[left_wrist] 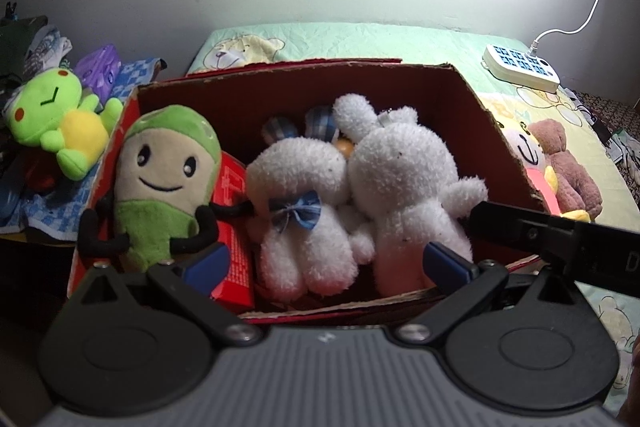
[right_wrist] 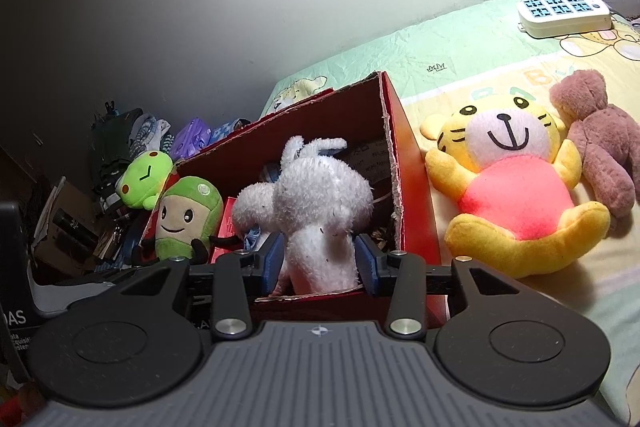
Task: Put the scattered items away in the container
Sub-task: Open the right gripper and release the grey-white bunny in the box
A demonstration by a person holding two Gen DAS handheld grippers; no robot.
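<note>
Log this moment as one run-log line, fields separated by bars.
stage: placing | right gripper: shut on white rabbit, over red box | left gripper: open, empty | outside box: yellow tiger, brown bear

We find a home bedroom: a bed [right_wrist: 460, 55] under a cartoon-bear sheet, plush toys [right_wrist: 516, 179], a power strip [right_wrist: 564, 11], piled clothes [right_wrist: 120, 143].

Two fluffy white plush rabbits [left_wrist: 304, 203] [left_wrist: 408, 187] and one green-hooded smiling doll [left_wrist: 160, 183] in one red cardboard box [left_wrist: 508, 147]; at three o'clock, one yellow tiger plush [right_wrist: 512, 183], one brown teddy bear [right_wrist: 600, 143].
</note>
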